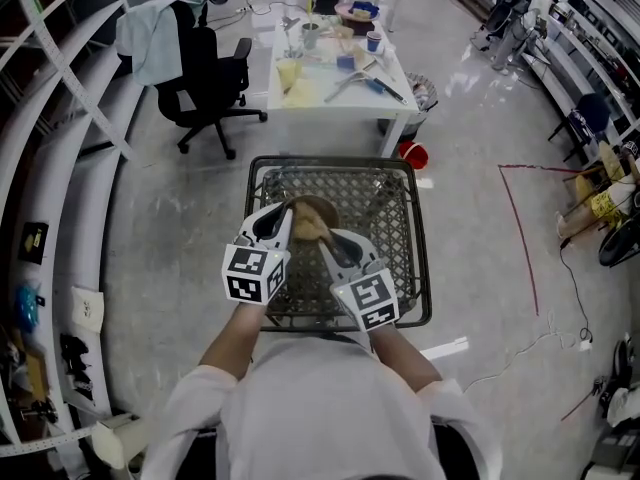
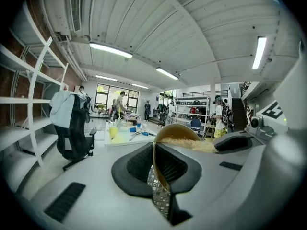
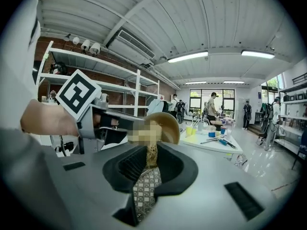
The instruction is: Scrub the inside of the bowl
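While the left gripper (image 2: 156,164) is clamped on the rim of the brown bowl (image 2: 175,131), held tilted over the wire basket (image 1: 400,208), the right gripper (image 3: 149,159) grasps a straw-coloured scrubber (image 2: 192,143) whose far end lies inside the bowl. Scrubbing looks under way. How clean the inside is cannot be made out, so more rubbing likely remains.

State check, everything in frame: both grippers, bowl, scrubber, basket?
left gripper: shut on the bowl's rim.
right gripper: shut on the scrubber.
bowl: held tilted over the basket.
scrubber: against the bowl's inside.
wire basket: upright, under both grippers.
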